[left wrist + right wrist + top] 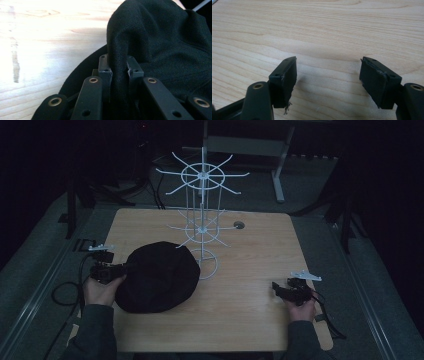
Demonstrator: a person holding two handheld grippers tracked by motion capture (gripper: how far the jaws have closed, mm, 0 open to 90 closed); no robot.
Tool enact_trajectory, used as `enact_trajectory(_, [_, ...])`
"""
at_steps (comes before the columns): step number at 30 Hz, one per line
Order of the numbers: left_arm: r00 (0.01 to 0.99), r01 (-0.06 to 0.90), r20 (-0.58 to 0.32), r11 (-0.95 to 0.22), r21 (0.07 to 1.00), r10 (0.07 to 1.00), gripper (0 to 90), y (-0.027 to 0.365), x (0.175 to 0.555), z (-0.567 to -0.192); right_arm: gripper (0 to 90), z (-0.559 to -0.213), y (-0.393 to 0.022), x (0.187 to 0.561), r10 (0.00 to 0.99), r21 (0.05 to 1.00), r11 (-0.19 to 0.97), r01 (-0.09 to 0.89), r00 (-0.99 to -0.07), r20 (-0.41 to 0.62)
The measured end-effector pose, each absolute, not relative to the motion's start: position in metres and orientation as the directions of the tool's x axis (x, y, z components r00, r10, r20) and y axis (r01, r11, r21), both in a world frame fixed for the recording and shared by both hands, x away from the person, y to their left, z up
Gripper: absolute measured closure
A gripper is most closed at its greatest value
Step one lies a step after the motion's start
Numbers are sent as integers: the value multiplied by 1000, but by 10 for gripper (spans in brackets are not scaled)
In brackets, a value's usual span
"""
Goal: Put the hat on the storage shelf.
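Your left gripper point(121, 268) has its jaws pinched tight on a fold at the edge of the black cap point(159, 277), and the left gripper view shows the cloth squeezed upright between both pads point(105, 68). The cap lies on the wooden table point(250, 310), left of centre, its far edge just beside the round base of the white wire hook stand point(202, 220). Your right gripper point(281, 290) hovers low over bare wood near the table's right edge with its jaws spread wide and nothing between them.

The step in hand looks like lifting the cap toward the stand to hang it. You hold only a thin ridge of fabric, so raise it slowly and watch that fold — if it starts sliding through the pads, set the cap down and take a deeper bite. Lift high enough that the hanging bulk clears the lower ring of hooks before you move across, since the thin prongs could snag the cloth and tip the stand.

In the dim high view I can't tell where the brim or back opening sits, so let the cap hang free and find it first. Bring the right gripper in to steady or spread the cap — don't leave it idle.
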State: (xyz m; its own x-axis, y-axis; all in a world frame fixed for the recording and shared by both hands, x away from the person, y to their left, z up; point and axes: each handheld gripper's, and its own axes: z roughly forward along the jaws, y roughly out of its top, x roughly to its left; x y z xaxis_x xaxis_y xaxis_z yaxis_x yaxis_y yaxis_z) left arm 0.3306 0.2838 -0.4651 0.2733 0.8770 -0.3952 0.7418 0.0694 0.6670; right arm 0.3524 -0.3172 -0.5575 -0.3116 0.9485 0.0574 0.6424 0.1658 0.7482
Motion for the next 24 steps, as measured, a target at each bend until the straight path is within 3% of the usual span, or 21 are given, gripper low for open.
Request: enact_trajectory(24, [199, 672, -488, 244, 699, 850, 797, 347, 316, -444, 296, -558, -317, 353, 948, 749, 162, 642, -311, 61])
